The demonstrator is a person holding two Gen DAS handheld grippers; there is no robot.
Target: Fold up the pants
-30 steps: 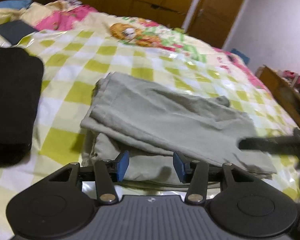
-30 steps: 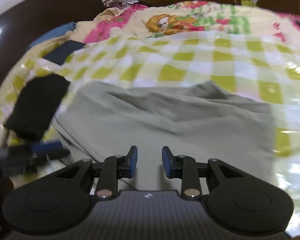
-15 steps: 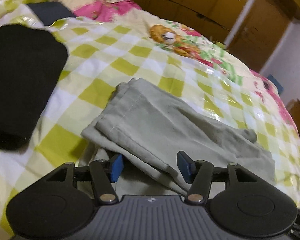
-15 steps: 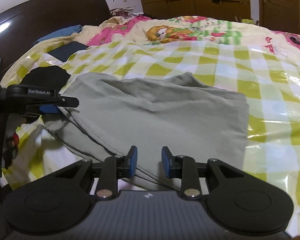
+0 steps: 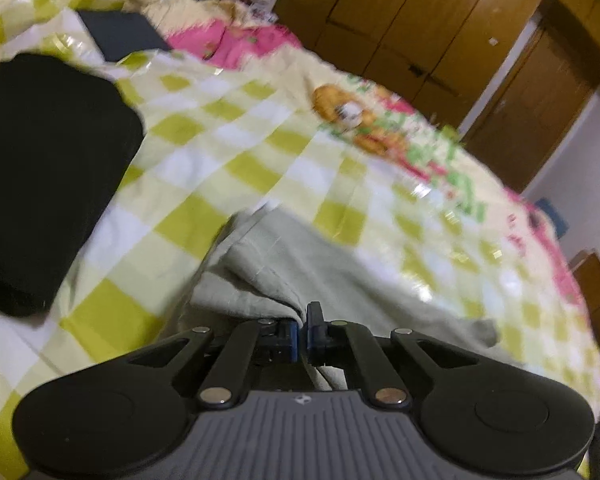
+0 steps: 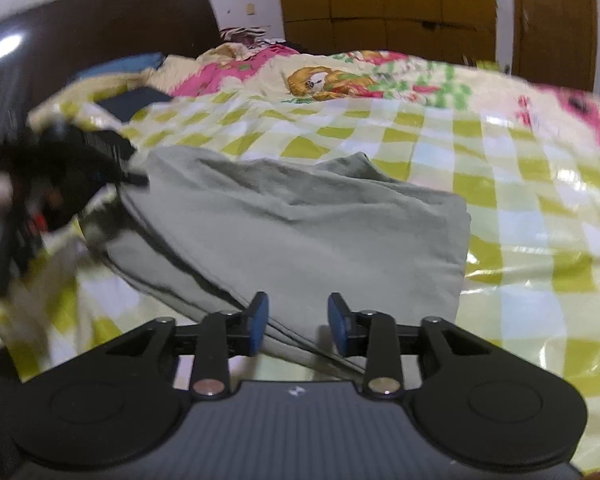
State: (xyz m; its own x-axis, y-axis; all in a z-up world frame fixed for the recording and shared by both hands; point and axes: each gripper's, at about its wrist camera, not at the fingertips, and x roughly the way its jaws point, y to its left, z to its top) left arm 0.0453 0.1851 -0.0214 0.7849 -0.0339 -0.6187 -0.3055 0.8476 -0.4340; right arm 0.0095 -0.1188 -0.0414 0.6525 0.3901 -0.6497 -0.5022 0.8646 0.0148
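Note:
Grey-green pants [image 6: 300, 232] lie folded on the checked bed cover. In the left wrist view the pants [image 5: 300, 268] bunch up toward my left gripper [image 5: 302, 334], which is shut on their near edge and lifts a pinch of cloth. My right gripper [image 6: 297, 322] is open, its blue pads either side of the pants' near edge, not gripping. The left gripper also shows, blurred, in the right wrist view [image 6: 100, 156] at the pants' left end.
A folded black garment [image 5: 40, 176] lies left of the pants. A dark flat item [image 5: 120, 36] and pink bedding [image 5: 228, 48] lie further back. Wooden wardrobe doors [image 5: 420, 20] stand behind the bed, a dark headboard [image 6: 100, 24] at left.
My left gripper has closed on the pants' edge and pulled cloth up. My right gripper has opened wider and stays at the near edge.

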